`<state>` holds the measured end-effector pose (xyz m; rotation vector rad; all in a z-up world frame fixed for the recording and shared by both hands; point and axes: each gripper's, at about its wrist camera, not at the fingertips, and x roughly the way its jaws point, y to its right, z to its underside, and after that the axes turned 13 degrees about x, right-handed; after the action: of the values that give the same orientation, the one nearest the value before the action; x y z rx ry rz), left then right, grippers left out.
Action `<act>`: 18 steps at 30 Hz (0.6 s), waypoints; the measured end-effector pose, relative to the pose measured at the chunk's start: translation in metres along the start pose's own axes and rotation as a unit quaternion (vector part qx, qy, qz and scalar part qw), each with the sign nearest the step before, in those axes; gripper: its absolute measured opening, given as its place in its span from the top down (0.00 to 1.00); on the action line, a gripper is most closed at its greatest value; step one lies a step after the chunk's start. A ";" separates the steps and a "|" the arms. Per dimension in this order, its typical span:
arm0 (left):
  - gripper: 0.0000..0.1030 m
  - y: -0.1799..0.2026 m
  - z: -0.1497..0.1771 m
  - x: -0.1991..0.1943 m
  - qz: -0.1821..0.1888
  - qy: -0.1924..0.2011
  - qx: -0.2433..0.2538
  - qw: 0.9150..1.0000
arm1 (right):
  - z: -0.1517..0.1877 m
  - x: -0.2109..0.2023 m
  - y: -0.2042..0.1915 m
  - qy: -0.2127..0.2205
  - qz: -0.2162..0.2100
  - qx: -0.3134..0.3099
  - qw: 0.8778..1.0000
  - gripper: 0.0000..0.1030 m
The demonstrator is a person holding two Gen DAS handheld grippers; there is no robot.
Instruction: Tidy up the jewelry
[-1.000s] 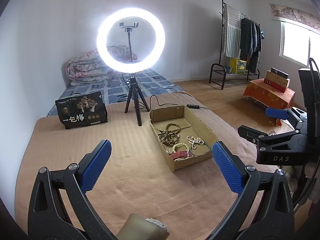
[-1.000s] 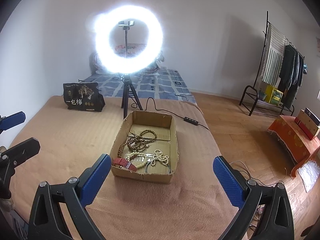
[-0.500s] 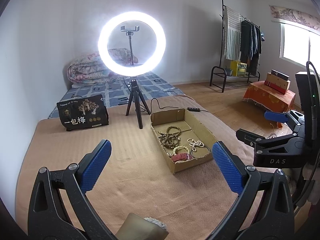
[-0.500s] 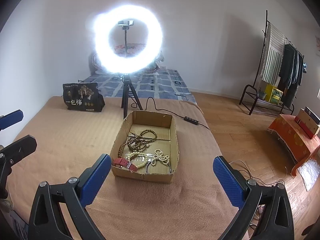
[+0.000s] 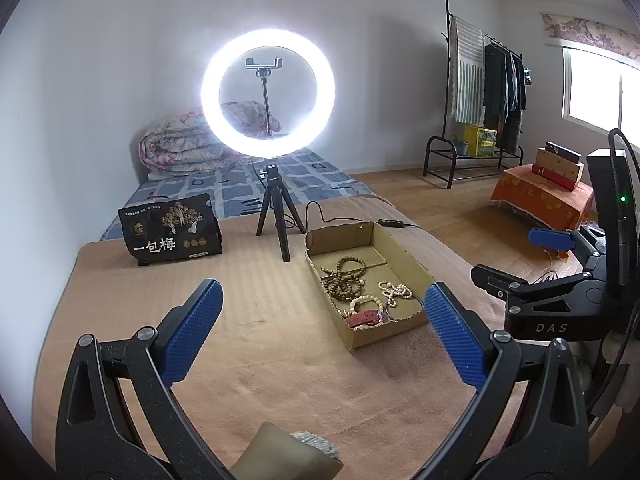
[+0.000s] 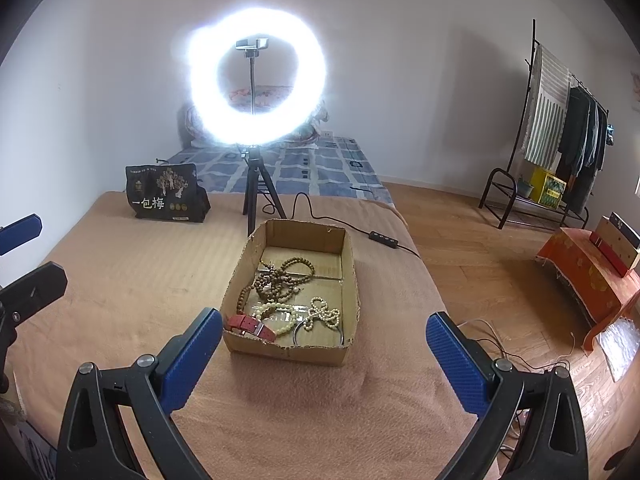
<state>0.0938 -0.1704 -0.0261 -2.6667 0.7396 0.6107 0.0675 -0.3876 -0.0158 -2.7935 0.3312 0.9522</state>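
likely tangled and limp, the wooden bead strands [image 6: 276,278] in the cardboard box [image 6: 349,280] want pinching at a loop — both claws [image 6: 324,348] [image 5: 322,316] gape, empty.

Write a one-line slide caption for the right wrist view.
Open right gripper faces a cardboard box of bead strands on a tan blanket, ring light behind.

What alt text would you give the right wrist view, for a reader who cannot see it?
An open right gripper hovers empty above a tan blanket, facing a shallow cardboard box that holds brown bead strands, a white bead necklace and a red strap. Behind the box stand a lit ring light on a tripod and a black printed bag; the left gripper shows at the left edge.
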 end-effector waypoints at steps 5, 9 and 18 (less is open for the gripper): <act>0.00 -0.001 0.000 0.001 -0.005 0.001 0.000 1.000 | 0.001 0.000 0.000 -0.001 0.000 -0.002 1.000 0.00; 0.00 -0.001 0.001 0.002 -0.006 -0.001 0.001 1.000 | 0.001 0.002 0.000 -0.002 0.000 -0.002 1.000 0.00; 0.00 -0.002 0.002 0.002 -0.006 -0.002 0.001 1.000 | 0.003 0.002 0.003 -0.004 0.001 0.000 1.000 0.00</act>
<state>0.0956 -0.1692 -0.0291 -2.6660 0.7223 0.6107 0.0666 -0.3898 -0.0200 -2.7900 0.3334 0.9637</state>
